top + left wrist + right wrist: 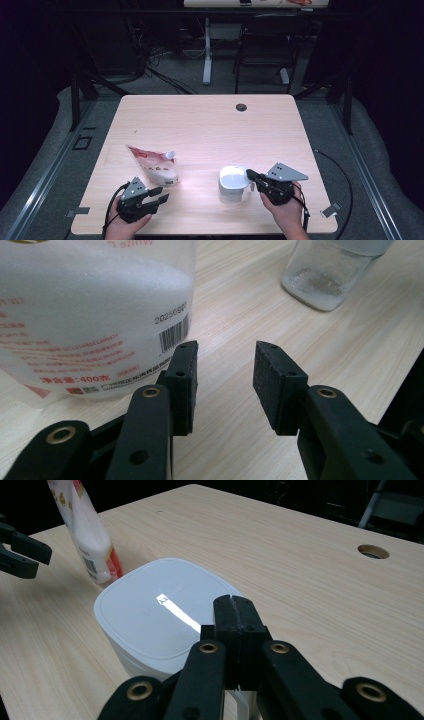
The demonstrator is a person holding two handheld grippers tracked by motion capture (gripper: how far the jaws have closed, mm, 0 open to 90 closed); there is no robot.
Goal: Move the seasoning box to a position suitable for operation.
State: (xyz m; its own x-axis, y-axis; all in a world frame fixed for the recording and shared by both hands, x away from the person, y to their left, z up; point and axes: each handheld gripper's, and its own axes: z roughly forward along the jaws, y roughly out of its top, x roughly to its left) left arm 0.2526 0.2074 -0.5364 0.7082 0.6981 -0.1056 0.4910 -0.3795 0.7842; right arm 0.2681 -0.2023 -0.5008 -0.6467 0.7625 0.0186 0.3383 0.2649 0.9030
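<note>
A clear spouted pouch of white granules with red print lies at the front left of the wooden table. My left gripper stands open just in front of it; in the left gripper view the pouch lies beside the left pad and nothing is between the pads of the left gripper. A white-lidded container stands at front centre. My right gripper is shut at its right rim. In the right gripper view the right gripper has its pads pressed together over the lid's near edge, with a white strip below them.
A round cable hole sits near the table's far edge. Beyond the table stand a black chair and another desk's leg. The container's clear wall shows some white grains at its bottom. The near table edge lies just under both hands.
</note>
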